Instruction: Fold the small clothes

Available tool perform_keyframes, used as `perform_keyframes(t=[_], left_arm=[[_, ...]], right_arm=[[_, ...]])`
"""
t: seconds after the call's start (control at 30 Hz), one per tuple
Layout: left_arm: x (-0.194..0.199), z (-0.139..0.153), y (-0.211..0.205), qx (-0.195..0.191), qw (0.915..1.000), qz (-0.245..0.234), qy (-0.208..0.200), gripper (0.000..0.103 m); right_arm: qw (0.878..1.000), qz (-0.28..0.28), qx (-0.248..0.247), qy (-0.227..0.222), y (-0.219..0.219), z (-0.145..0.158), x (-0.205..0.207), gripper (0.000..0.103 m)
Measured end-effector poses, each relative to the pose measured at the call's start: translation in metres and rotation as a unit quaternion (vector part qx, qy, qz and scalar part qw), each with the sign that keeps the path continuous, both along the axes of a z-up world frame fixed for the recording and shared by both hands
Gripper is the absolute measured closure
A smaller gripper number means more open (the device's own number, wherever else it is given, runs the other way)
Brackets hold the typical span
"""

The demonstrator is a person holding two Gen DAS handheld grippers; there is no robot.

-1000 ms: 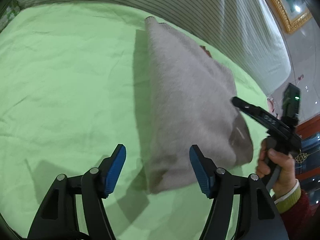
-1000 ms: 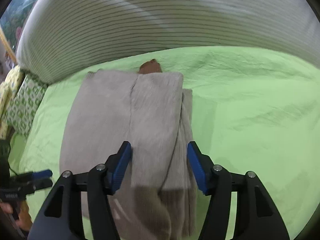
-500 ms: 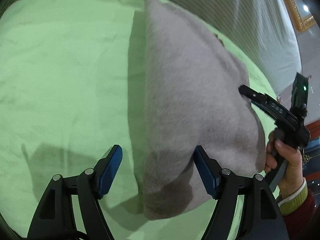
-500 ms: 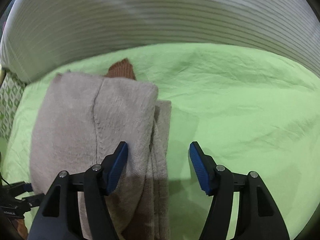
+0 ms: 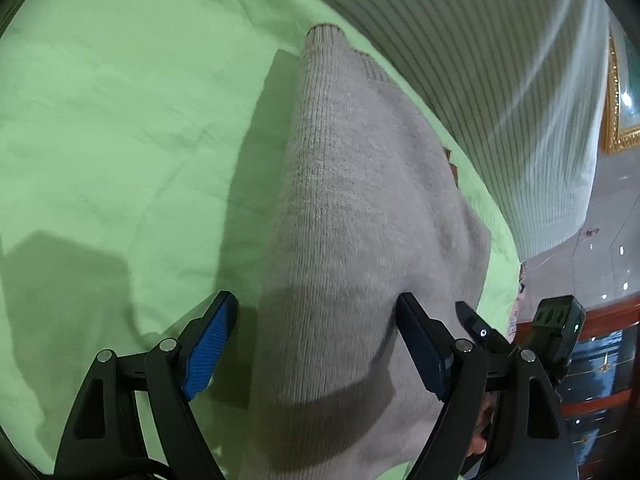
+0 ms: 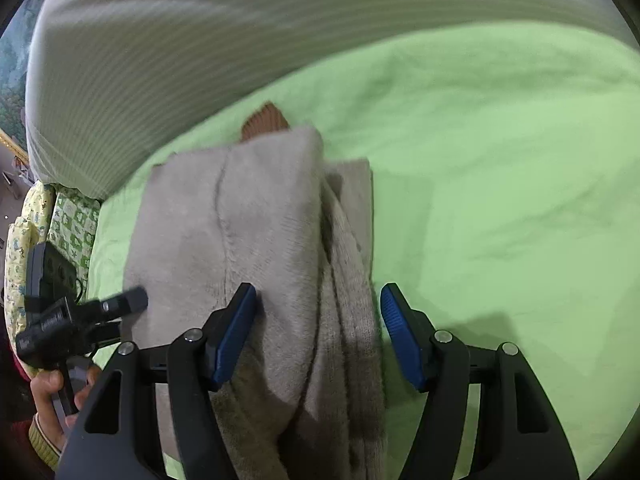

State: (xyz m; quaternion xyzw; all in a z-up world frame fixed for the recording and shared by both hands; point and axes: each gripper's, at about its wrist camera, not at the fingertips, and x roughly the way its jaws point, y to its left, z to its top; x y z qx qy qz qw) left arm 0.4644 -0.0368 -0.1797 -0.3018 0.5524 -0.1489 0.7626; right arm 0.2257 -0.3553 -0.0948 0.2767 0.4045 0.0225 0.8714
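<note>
A grey knit garment (image 5: pixel 352 208) lies folded lengthwise on the green sheet (image 5: pixel 120 140), and a brown ribbed edge (image 6: pixel 264 120) sticks out at its far end. My left gripper (image 5: pixel 316 344) hangs low over the garment's near end. Its jaws are opening, with the cloth between them; the left pad (image 5: pixel 210 340) stands clear of it. My right gripper (image 6: pixel 318 334) straddles the stacked folds (image 6: pixel 256 240) at the other near corner, open, with its left pad (image 6: pixel 234 332) resting against the top layer. Each gripper shows at the edge of the other's view: right gripper (image 5: pixel 480 330), left gripper (image 6: pixel 120 304).
A white striped duvet (image 6: pixel 200 40) bulks along the far side of the bed. A green patterned pillow (image 6: pixel 72 220) lies beyond the garment's left edge. A gold picture frame (image 5: pixel 614 120) and dark wooden furniture (image 5: pixel 600 364) stand past the bed. A hand (image 6: pixel 52 392) holds the left gripper.
Both grippers have come down and closer to the garment's near end, which now lies between each pair of jaws. The left jaws have widened.
</note>
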Motion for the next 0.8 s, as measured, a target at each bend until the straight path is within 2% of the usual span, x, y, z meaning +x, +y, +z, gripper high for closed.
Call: perform_keyframes(t=[0.07, 0.17, 0.23, 0.3, 0.4, 0.57, 0.8], left_arm=[[0.001, -0.002, -0.003, -0.006, 1.0, -0.003, -0.004, 0.024], [0.0, -0.003, -0.01, -0.022, 0.9996, -0.019, -0.008, 0.04], [-0.002, -0.003, -0.007, -0.033, 0.9993, -0.017, -0.008, 0.051], [-0.006, 0.0, -0.003, -0.042, 0.9989, -0.017, -0.013, 0.06], [-0.016, 0.01, 0.001, -0.047, 0.9986, -0.016, -0.02, 0.065], [-0.046, 0.032, 0.022, -0.051, 0.9982, -0.006, -0.033, 0.066], [-0.102, 0.067, 0.098, -0.044, 0.9976, 0.019, -0.049, 0.065]], right_arm=[[1.0, 0.002, 0.013, -0.001, -0.002, -0.001, 0.0, 0.045], [1.0, 0.004, 0.031, 0.002, -0.002, -0.004, 0.001, 0.053], [0.999, 0.007, 0.039, 0.0, -0.002, -0.002, -0.001, 0.069], [0.999, 0.009, 0.046, -0.011, 0.0, 0.005, -0.004, 0.075], [0.998, 0.014, 0.051, -0.026, 0.007, 0.018, -0.013, 0.077], [0.995, 0.033, 0.081, -0.047, 0.028, 0.038, -0.028, 0.078], [0.986, 0.083, 0.129, -0.066, 0.095, 0.051, -0.034, 0.078]])
